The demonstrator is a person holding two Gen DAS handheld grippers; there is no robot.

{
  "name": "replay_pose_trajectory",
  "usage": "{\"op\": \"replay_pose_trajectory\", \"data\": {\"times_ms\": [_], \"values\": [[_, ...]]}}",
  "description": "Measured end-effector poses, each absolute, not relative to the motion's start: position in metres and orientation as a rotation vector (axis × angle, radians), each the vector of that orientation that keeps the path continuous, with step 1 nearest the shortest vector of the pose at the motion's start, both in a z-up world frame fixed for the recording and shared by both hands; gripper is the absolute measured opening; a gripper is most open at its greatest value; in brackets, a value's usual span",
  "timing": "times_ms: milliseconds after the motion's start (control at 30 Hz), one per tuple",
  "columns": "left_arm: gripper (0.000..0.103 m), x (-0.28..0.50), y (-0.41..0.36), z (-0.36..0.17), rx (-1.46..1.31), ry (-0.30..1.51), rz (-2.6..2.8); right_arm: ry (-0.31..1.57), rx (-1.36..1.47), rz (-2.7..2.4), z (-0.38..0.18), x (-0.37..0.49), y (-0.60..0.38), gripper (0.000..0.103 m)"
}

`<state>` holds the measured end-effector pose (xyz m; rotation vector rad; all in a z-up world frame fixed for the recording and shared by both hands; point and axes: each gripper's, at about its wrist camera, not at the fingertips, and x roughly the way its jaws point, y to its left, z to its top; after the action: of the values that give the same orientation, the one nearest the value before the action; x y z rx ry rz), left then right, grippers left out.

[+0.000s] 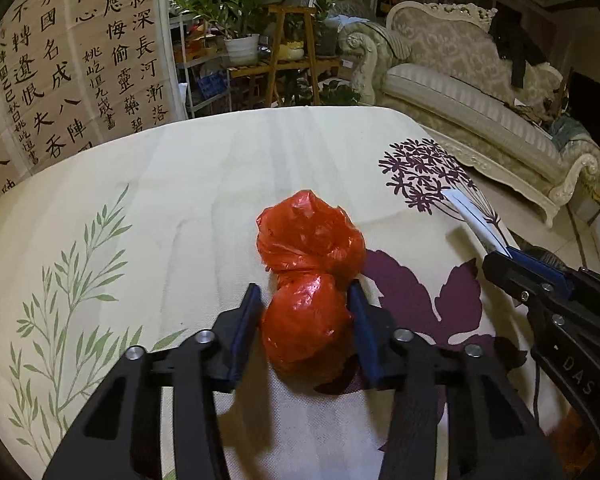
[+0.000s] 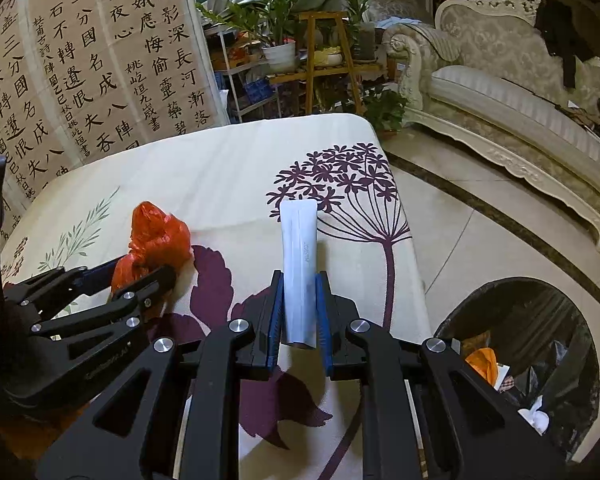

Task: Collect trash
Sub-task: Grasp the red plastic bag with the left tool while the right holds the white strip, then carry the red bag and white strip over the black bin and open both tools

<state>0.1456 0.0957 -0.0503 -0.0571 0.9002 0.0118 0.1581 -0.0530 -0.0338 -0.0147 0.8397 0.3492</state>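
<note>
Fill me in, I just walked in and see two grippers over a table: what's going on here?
Someone is clearing trash off a flower-print tablecloth with a handheld gripper in each hand. The left gripper has its jaws around the lower lump of a crumpled red plastic bag that lies on the cloth. The right gripper is shut on a white tube. A black-lined trash bin with some rubbish already inside stands on the floor beside the table.
</note>
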Motion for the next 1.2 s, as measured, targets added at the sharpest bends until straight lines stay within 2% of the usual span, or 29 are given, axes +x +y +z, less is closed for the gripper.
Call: {"op": "replay_pose_trajectory", "data": {"times_ms": [67, 267, 767, 1200], "values": [[0.038, 0.144, 0.096, -0.05, -0.056, 0.898, 0.013, 0.843, -0.013, 0.349, -0.033, 0.157, -0.053, 0.016], [0.035, 0.138, 0.098, -0.046, -0.045, 0.874, 0.026, 0.843, -0.003, 0.341, -0.034, 0.144, -0.058, 0.016], [0.034, 0.087, 0.078, -0.025, -0.044, 0.816, 0.004, 0.814, 0.026, 0.302, -0.023, 0.091, -0.091, 0.016], [0.034, 0.062, 0.026, -0.014, -0.024, 0.773, -0.098, 0.784, 0.059, 0.165, -0.017, 0.053, -0.151, 0.016]]}}
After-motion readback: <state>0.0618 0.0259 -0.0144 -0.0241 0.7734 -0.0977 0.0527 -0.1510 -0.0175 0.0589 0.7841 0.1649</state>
